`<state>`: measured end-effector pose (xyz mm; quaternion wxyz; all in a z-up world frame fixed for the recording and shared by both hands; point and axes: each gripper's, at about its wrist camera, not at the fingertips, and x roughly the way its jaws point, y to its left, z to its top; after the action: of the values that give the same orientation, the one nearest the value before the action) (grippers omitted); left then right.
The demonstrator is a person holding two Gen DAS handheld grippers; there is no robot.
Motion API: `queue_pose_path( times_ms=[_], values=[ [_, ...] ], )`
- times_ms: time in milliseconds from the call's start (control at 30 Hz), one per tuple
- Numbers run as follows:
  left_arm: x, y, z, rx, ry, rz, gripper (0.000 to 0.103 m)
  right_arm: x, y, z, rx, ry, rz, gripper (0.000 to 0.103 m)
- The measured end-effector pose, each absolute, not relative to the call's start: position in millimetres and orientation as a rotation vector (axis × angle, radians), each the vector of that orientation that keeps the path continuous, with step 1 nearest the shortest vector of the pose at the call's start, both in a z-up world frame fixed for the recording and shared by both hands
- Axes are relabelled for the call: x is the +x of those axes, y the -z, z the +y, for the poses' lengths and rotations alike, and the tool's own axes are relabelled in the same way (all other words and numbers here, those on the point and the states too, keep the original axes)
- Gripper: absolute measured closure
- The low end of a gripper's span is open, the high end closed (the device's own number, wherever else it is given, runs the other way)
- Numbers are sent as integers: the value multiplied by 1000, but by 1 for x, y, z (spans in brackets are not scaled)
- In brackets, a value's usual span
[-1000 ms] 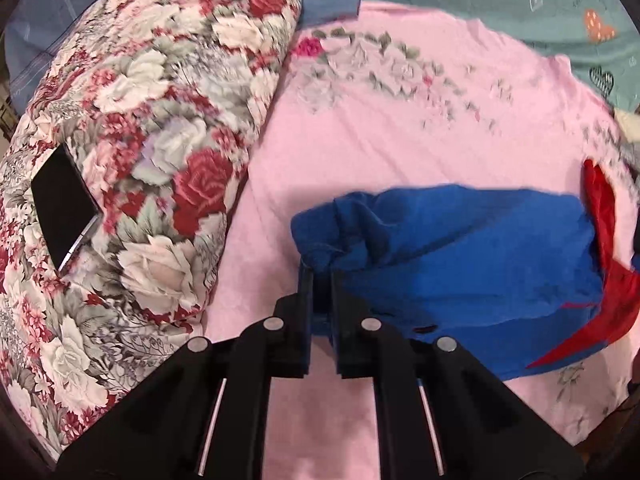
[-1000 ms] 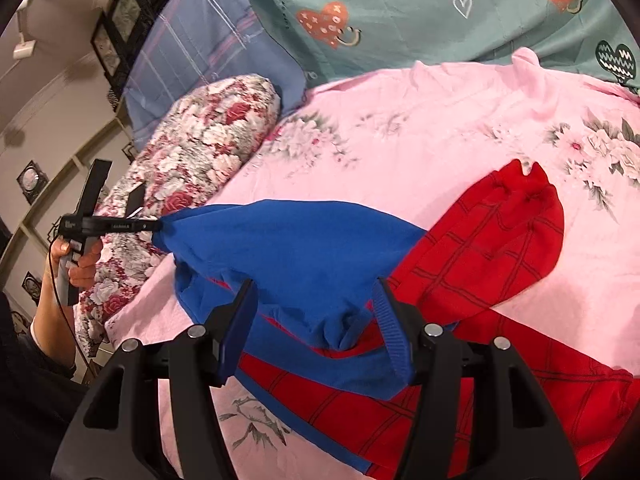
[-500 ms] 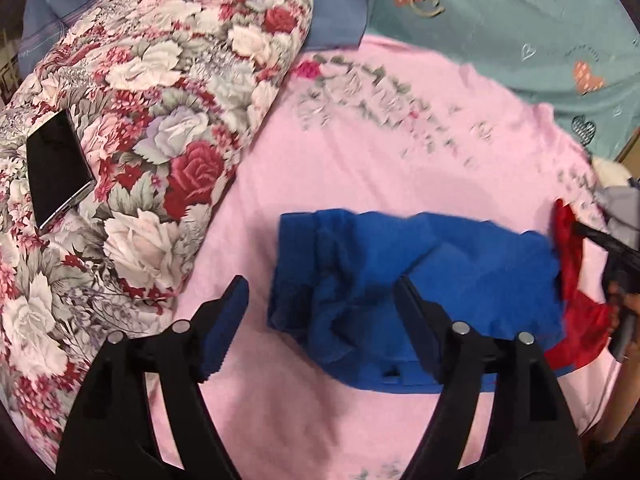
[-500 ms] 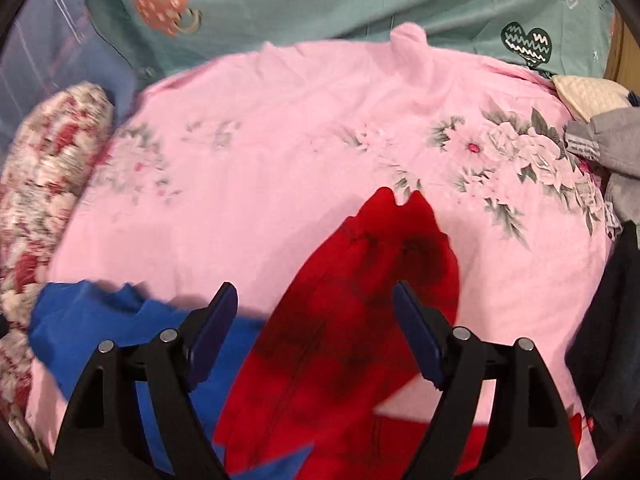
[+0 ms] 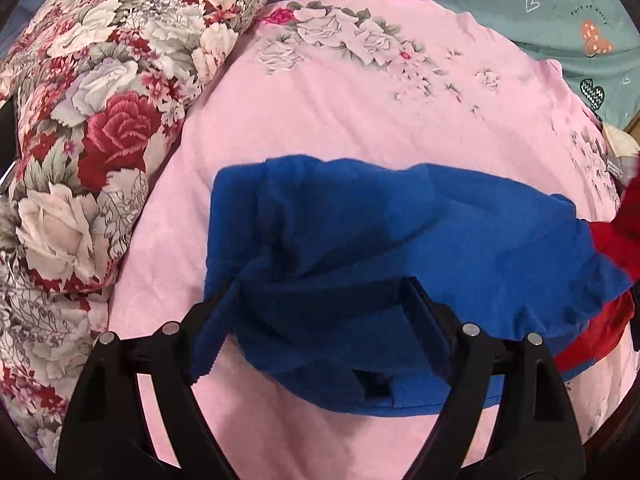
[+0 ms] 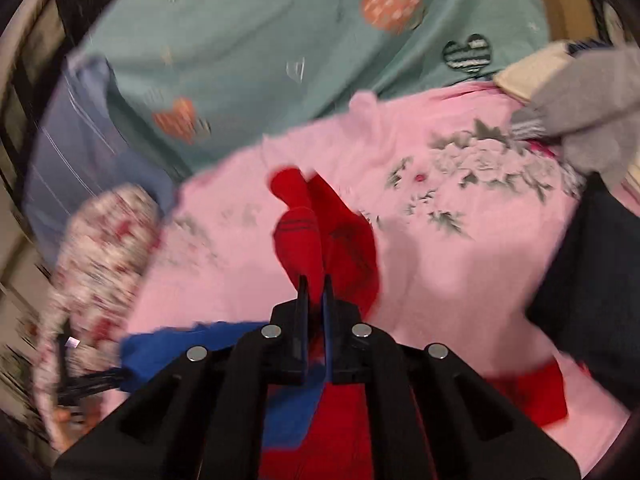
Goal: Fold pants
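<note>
The pants are blue at one end (image 5: 400,240) and red at the other (image 5: 624,232). They lie crumpled on the pink floral sheet (image 5: 360,120). My left gripper (image 5: 322,284) is open, its fingers straddling the near folds of the blue part. In the blurred right wrist view, my right gripper (image 6: 315,284) is shut on the red pant leg (image 6: 298,240). That leg sticks up from the jaws, with more red cloth (image 6: 352,264) behind it. A strip of the blue part (image 6: 192,340) shows at lower left.
A floral pillow (image 5: 100,120) borders the pants on the left. A teal quilt with hearts (image 6: 260,60) lies at the far side of the bed. A grey garment (image 6: 592,120) and a dark garment (image 6: 592,280) sit at the right edge.
My left gripper let go of the blue end, opened wide and moved in over the blue folds. My right gripper went from open to shut on the red leg and swung right.
</note>
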<state>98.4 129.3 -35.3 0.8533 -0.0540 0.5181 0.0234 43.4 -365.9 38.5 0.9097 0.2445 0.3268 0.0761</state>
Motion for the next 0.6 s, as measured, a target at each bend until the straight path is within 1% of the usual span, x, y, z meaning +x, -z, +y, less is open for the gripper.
queue_pose_path(
  times_ms=[100, 200, 267, 300, 333, 367, 400, 433, 500, 600],
  values=[
    [102, 33, 135, -82, -97, 1080, 20, 7, -21, -400, 555, -60, 699, 97],
    [106, 37, 142, -112, -90, 1112, 20, -6, 39, -429, 636, 69, 866, 97],
    [106, 38, 142, -112, -109, 1115, 20, -6, 71, -431, 611, 139, 977, 95],
    [104, 38, 142, -119, -104, 1116, 20, -7, 74, -428, 589, 146, 981, 90],
    [102, 37, 142, -129, -94, 1114, 20, -9, 71, -426, 572, 146, 971, 80],
    [101, 38, 142, -134, -91, 1112, 20, -10, 65, -423, 554, 143, 952, 72],
    [98, 37, 141, -135, -90, 1107, 20, -10, 57, -421, 532, 145, 919, 53],
    [95, 36, 141, -134, -91, 1104, 20, -11, 47, -419, 507, 153, 882, 47],
    [90, 36, 140, -136, -93, 1099, 19, -9, 35, -418, 481, 162, 849, 46],
    [87, 38, 138, -137, -90, 1094, 17, -4, 37, -425, 497, 210, 857, 47]
  ],
)
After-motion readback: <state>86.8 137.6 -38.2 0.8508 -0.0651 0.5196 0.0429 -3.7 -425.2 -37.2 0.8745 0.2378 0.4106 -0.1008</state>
